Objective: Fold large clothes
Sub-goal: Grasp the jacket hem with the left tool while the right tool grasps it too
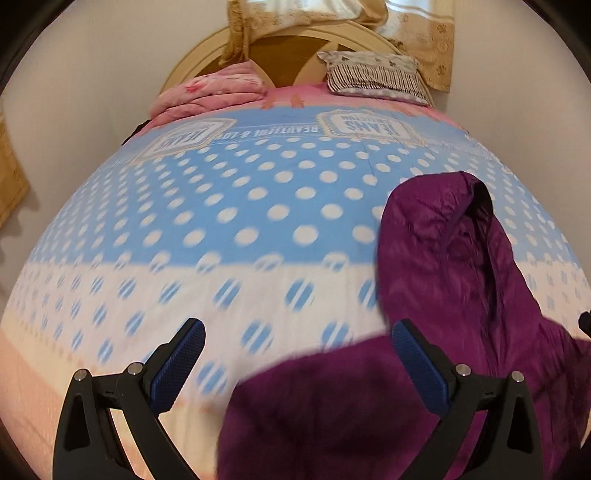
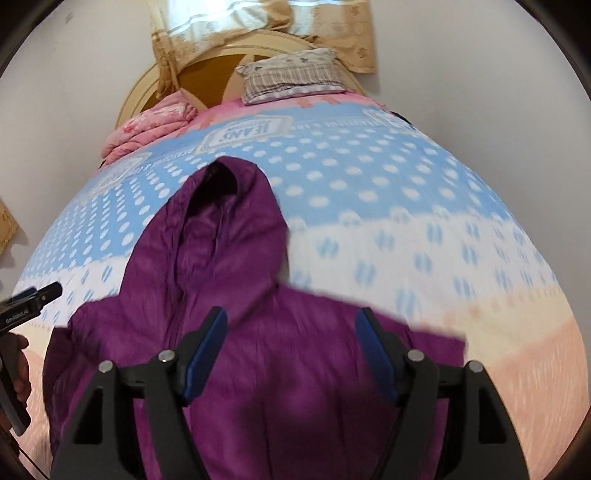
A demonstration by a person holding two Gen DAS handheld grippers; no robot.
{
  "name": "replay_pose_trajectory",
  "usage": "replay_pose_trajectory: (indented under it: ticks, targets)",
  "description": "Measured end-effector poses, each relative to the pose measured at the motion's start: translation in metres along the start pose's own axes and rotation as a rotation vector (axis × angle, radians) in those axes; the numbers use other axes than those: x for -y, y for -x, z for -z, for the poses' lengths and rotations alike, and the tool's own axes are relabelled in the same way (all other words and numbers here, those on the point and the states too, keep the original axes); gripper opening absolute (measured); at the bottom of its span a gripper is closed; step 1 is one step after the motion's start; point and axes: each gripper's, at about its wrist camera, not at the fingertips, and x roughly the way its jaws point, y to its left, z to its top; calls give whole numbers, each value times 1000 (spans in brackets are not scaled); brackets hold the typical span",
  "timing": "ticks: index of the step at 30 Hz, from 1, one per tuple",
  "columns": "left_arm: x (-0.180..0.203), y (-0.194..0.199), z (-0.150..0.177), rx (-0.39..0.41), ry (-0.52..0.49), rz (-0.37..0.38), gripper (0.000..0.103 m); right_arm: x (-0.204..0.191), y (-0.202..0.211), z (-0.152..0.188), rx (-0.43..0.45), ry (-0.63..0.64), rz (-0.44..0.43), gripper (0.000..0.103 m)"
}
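A purple hooded jacket (image 2: 258,350) lies spread on the bed, hood (image 2: 225,192) pointing toward the headboard. In the left wrist view the jacket (image 1: 443,277) is at the right, one sleeve reaching under the gripper. My left gripper (image 1: 297,334) is open and empty, above the jacket's left sleeve and the bedspread. It also shows at the left edge of the right wrist view (image 2: 33,299). My right gripper (image 2: 291,321) is open and empty, above the jacket's chest and right shoulder.
The bed has a blue, white and peach polka-dot bedspread (image 1: 258,206). A folded pink blanket (image 1: 210,92) and a striped pillow (image 1: 373,75) lie at the headboard (image 1: 284,48). A beige curtain (image 2: 258,22) hangs behind. White walls flank the bed.
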Motion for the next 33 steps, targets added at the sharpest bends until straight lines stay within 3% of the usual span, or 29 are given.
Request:
replay_pose_trajectory:
  ticks: [9,14,17,18,20,21,22,23,24,25,33]
  targets:
    - [37,-88,-70,-66,13,37,101,2,-79,-63,-16,-49,-76,75]
    - [45,-120,-85,-84,43,91,101,-14,-111,-87,-23,7,-105,75]
    - [54,-139,-83,-94,37,93,99,-10,-139,-87,-64,-36,-93,75]
    - [59,-148,-79,-102,14,88,84,-8,-151,-85,-99,-51,-110,75]
    - [68,-162,-73,-122,-30,98,56,-9,-171,-79,-162,-26,-78,61]
    - [71,-159,-72,-83,-41,87,43,-15,-171,-77,-132,34,-45,53]
    - [76,-155,-71,-62,-67,122,19,-18,-170,-76,-133,59,-44,30]
    - [82,-152,-72,-73,-95,165,0,-18,-167,-77,-136,54,-56,20]
    - [85,-148,-72,-61,-107,144,0,-17,-165,-78,-144,49,-62,11]
    - [87,-140,-73,-38,-113,148,0,-20,-159,-78,-139,71,-61,8]
    - [75,-65,-83,105,-108,194,0,-29,-84,-73,6,124,-74,6]
